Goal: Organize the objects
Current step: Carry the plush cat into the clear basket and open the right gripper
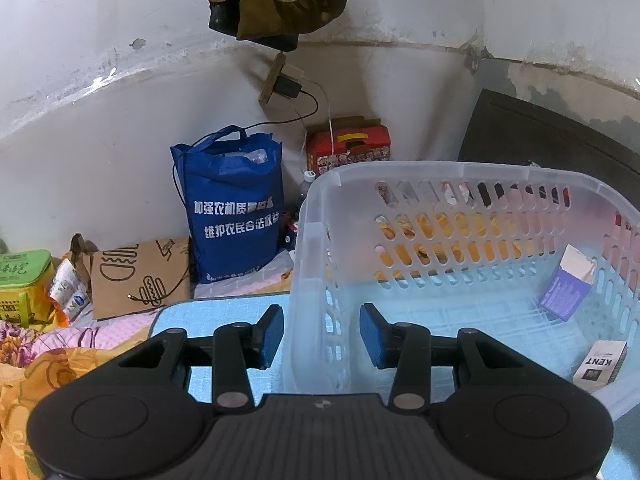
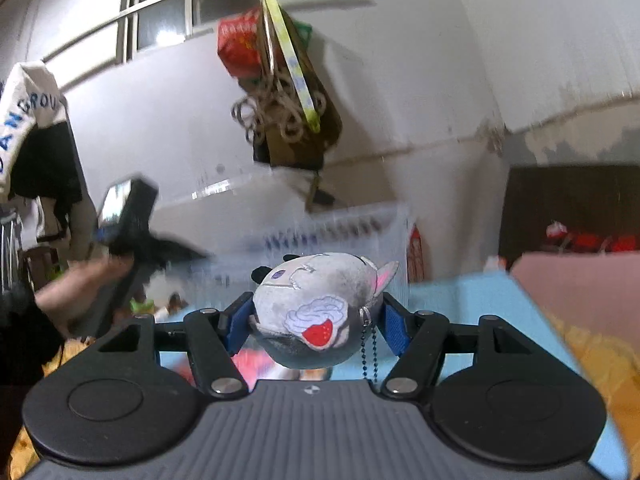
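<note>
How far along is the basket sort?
Done: two boxes, a purple box and a KENT pack, already lie in the clear basket.

In hand: the right gripper is shut on a grey plush toy, not yet in the basket. The left gripper straddles the basket's near wall, pads not visibly pressing it.

Left: dropping the plush in; nothing else to sort is clearly visible.
</note>
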Available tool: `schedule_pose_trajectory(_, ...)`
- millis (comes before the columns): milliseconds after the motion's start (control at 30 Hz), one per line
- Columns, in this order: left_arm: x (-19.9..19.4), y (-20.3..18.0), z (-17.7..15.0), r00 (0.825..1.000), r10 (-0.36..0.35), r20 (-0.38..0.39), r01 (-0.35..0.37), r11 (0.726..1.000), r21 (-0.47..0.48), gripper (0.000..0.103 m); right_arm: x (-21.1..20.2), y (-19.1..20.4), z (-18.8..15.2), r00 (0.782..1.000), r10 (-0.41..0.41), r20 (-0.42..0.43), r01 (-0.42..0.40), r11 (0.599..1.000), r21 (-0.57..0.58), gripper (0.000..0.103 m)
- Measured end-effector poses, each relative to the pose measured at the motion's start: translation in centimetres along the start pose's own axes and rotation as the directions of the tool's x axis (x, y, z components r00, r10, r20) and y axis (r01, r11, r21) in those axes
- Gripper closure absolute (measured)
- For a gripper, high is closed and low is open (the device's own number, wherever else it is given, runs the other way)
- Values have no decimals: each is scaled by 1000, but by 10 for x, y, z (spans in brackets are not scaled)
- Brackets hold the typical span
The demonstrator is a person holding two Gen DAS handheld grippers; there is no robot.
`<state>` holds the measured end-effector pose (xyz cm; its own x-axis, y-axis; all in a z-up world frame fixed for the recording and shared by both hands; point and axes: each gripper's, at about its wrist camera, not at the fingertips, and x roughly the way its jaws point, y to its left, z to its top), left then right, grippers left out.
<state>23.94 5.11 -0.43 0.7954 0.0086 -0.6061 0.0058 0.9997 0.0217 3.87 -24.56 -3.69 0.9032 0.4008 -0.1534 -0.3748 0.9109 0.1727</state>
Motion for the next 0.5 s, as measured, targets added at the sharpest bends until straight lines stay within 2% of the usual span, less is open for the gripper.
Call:
schedule_pose_trajectory(67,1,0,0,1000,-1,-1,1,1000,1,56,5,-3,19,1000,14,21,-14,1000,0,35)
schedule_pose_trajectory(167,1,0,0,1000,-2,-2,2,1000,1,56,24,8,48,998,-29,47,33,995,-91,35)
schedule_pose_trajectory(300,2,1,2,1000,-11,-16,11,1000,-8,56,76,26,77,1000,-15,-17,12,985,-171,35)
schedule_pose_trajectory(500,3,1,2,999,-14,-29,14,1000,-10,56,122,28,94,997,-23,-79,11,989,-148,35)
